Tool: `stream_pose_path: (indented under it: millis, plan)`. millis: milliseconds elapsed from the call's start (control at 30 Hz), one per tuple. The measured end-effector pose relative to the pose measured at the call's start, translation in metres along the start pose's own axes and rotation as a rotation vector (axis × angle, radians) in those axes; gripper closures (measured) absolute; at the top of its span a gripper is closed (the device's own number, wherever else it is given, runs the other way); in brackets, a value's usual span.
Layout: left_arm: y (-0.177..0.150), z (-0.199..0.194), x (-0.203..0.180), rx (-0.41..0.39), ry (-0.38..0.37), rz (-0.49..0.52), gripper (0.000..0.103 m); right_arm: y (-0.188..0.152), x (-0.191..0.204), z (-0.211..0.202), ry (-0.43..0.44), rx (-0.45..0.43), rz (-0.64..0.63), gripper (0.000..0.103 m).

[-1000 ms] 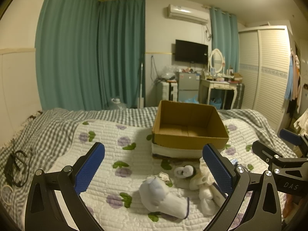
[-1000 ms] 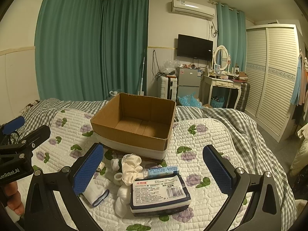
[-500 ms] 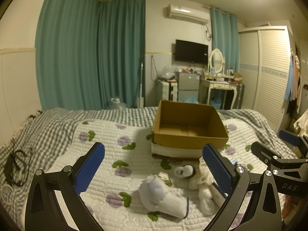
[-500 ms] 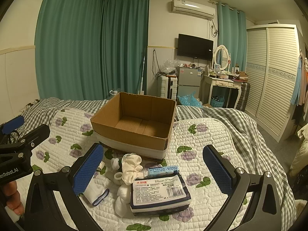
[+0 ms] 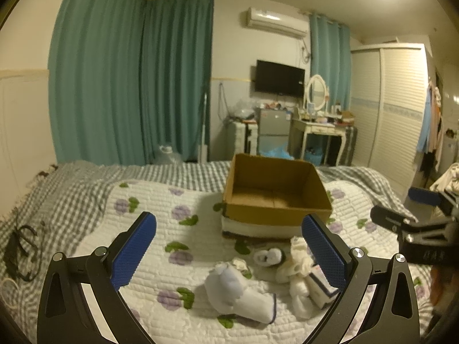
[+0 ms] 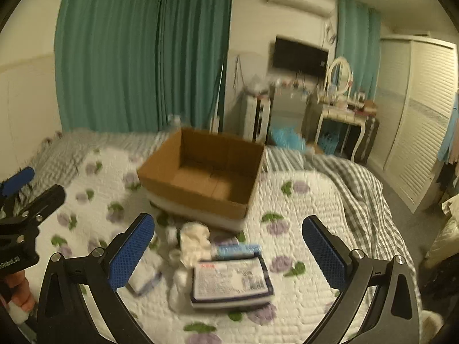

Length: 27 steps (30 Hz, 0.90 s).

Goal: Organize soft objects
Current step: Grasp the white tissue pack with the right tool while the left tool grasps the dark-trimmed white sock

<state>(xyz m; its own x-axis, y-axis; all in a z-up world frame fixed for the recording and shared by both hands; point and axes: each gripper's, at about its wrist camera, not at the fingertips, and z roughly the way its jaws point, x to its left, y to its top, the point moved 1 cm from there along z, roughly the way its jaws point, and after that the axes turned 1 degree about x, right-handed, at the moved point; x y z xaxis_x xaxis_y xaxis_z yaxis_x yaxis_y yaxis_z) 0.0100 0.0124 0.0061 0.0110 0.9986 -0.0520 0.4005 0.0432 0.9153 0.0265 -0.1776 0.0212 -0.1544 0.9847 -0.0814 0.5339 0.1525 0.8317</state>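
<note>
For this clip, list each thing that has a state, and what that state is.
Left tongs: open, holding nothing.
Right tongs: open, holding nothing.
Cardboard box: open-topped, empty, upright on the quilt.
Tissue pack: sealed, lying flat, label up.
White sock: lying loose on the quilt.
Curtains: drawn.
TV: off.
</note>
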Motion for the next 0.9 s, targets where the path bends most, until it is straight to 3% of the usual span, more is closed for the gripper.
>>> stream_pose_path:
  millis: [167,300,400,700,733,800,900]
  plan:
    - [-0.023,0.029,-0.005,0.116,0.003,0.016,0.000,-0.026,-0.008,0.048,0.051,0.193,0.021,0.000]
    - [-0.056,0.061,-0.010,0.244,0.014,0.045,0.000,-0.068,0.003,0.086,0.015,0.359,-0.019,0.000]
    - [-0.079,0.075,-0.014,0.311,0.014,0.055,0.000,-0.086,0.014,0.102,0.012,0.428,-0.065,0.003]
    - [-0.114,0.109,-0.016,0.427,0.000,0.070,0.003,-0.106,0.025,0.129,-0.006,0.538,-0.131,0.005]
    - [-0.116,0.113,-0.016,0.433,-0.008,0.065,0.008,-0.108,0.029,0.135,-0.029,0.552,-0.156,0.007]
    - [-0.121,0.122,-0.016,0.453,-0.027,0.052,0.008,-0.109,0.032,0.140,-0.063,0.562,-0.190,0.011]
    - [-0.125,0.130,-0.018,0.471,-0.047,0.056,0.014,-0.106,0.032,0.135,-0.055,0.546,-0.186,0.020]
